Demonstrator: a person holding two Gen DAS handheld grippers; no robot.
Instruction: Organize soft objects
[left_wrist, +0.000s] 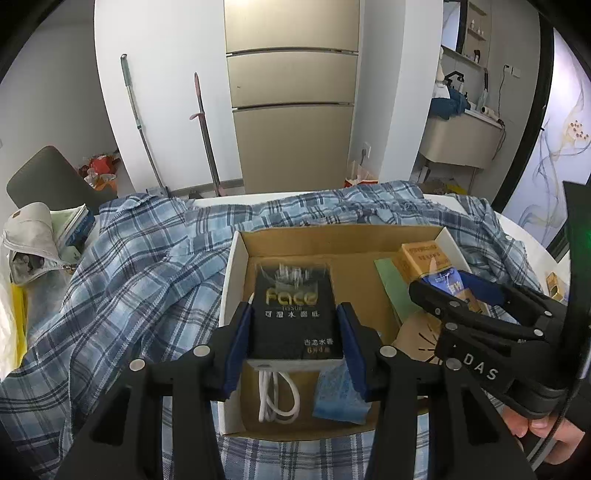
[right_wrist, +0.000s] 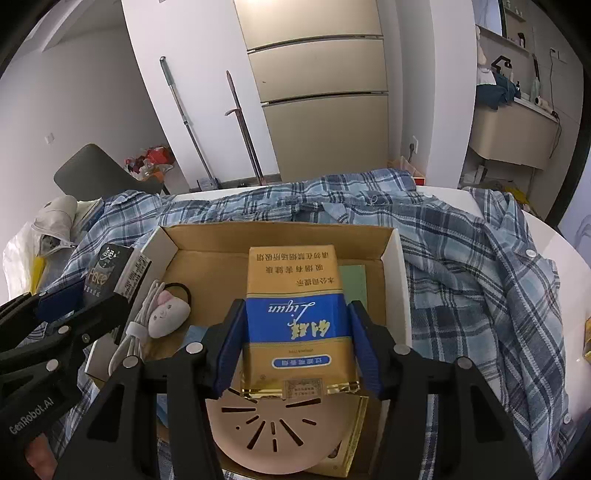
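Both packs hang over the open cardboard box (left_wrist: 236, 266), which sits on the plaid shirt (left_wrist: 147, 266) spread across the bench. The left gripper (left_wrist: 295, 347) has its fingers pinching the black tissue pack (left_wrist: 293, 317) above the box's left half; the right gripper (right_wrist: 295, 343) has its fingers around the gold-and-blue pack (right_wrist: 295, 314) near the box's right wall. Judging by this, lower each flat onto bare cardboard, clear of the white cable (left_wrist: 277, 398) and pink plush (right_wrist: 168, 314), then let go.
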